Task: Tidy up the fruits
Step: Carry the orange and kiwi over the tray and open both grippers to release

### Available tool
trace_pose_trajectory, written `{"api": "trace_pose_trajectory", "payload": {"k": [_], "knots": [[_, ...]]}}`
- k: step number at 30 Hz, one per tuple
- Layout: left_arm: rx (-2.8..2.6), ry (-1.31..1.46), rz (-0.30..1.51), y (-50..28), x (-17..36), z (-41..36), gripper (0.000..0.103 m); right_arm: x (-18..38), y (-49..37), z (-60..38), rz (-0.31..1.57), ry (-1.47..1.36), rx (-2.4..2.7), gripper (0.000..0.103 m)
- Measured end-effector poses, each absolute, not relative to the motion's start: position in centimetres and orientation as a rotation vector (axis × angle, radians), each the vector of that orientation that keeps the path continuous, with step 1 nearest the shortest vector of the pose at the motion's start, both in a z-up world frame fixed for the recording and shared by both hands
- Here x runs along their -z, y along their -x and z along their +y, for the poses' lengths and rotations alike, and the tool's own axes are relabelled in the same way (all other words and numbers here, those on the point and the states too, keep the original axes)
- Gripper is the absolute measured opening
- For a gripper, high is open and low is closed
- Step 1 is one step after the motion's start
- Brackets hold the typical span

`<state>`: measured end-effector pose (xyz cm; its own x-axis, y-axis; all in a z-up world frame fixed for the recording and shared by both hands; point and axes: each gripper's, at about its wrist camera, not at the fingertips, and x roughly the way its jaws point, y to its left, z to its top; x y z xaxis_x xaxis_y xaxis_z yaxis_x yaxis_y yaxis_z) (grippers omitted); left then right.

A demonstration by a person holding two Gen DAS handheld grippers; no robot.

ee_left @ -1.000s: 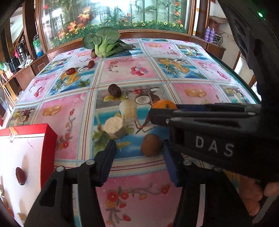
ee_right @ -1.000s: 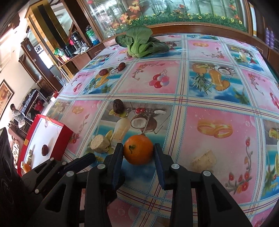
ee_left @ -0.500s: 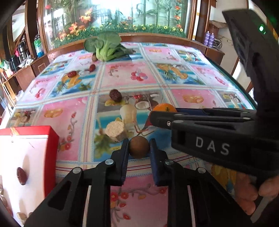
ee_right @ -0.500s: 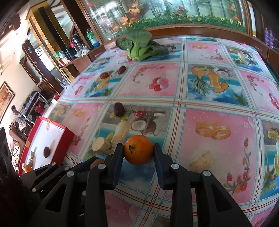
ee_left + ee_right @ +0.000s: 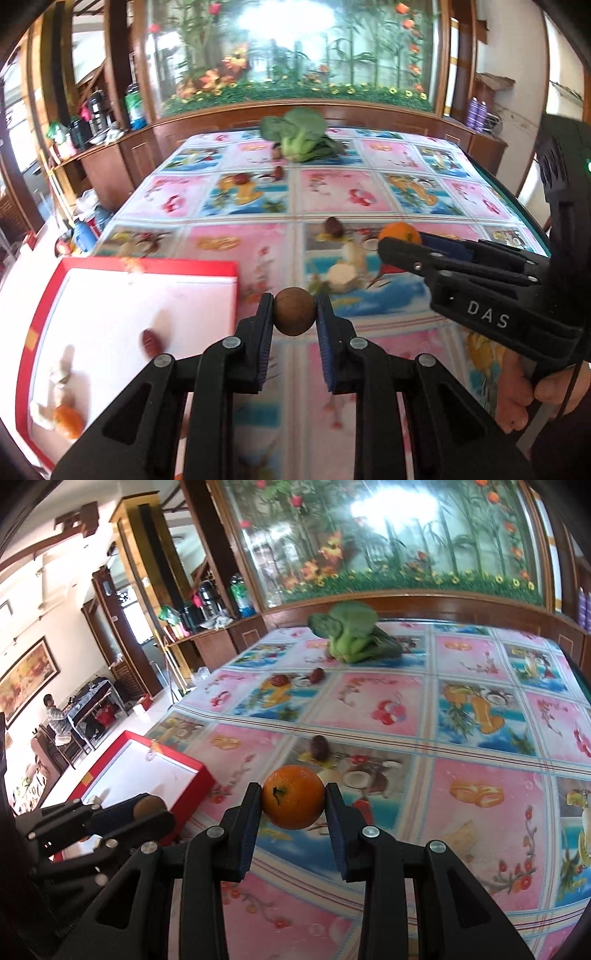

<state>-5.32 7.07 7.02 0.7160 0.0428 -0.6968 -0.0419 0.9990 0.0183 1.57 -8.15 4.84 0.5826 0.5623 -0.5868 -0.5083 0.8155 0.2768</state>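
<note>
My left gripper is shut on a small round brown fruit and holds it above the table, just right of the red box. In that box's white inside lie a dark red date, an orange piece and pale bits. My right gripper is shut on an orange, lifted off the tablecloth; it also shows at the right of the left wrist view, with the orange at its tip. Seen from the right wrist, the left gripper hangs beside the red box.
On the fruit-print tablecloth lie a dark date, pale chunks, two more red dates and a leafy green vegetable at the far edge. A wooden ledge borders the table's far side.
The left gripper closed on the brown fruit, then lifted it and swung left toward the red box. The right gripper rose a little with the orange held.
</note>
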Motion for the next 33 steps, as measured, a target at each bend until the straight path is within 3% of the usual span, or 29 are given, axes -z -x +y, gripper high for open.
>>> {"api": "trace_pose_trajectory", "payload": {"k": [16,33], "knots": [[-0.180,0.059,0.715,11.0,-8.3,16.4,0.025,-5.7,4.1,1.8,0.684,-0.137,-0.784,0.033],[-0.353,0.088,0.738,16.5,-6.1,25.2,0.025,-3.7,9.6,9.5,0.755,-0.014,-0.951,0.033]]}}
